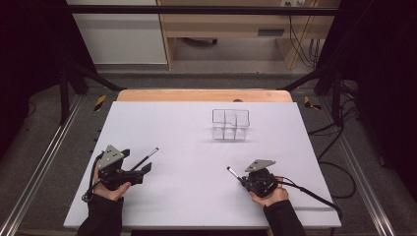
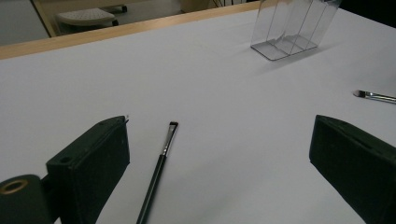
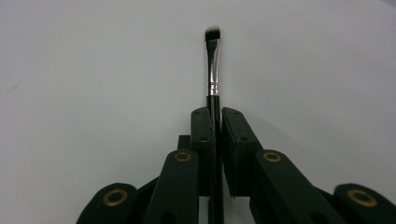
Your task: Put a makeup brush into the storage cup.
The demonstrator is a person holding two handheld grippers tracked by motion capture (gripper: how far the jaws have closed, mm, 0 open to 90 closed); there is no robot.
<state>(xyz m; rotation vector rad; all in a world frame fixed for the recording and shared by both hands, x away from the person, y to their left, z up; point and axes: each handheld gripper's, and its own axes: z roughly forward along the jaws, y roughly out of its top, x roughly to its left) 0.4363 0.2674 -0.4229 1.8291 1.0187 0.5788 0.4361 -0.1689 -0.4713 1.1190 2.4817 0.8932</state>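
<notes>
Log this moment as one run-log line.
right gripper: shut on makeup brush | left gripper: open over second brush | clear organizer: empty, upright

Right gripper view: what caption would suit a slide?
Right gripper shut on a thin makeup brush, bristles pointing away over the white table.

The white table is evenly and brightly lit from above, while the room around it falls into near black at both sides of the high view. Shadows are soft and short, faint beside the clear box. In the right gripper view the brush is sharp against a greyer, dimmer surface, and the near jaws look slightly soft.
</notes>
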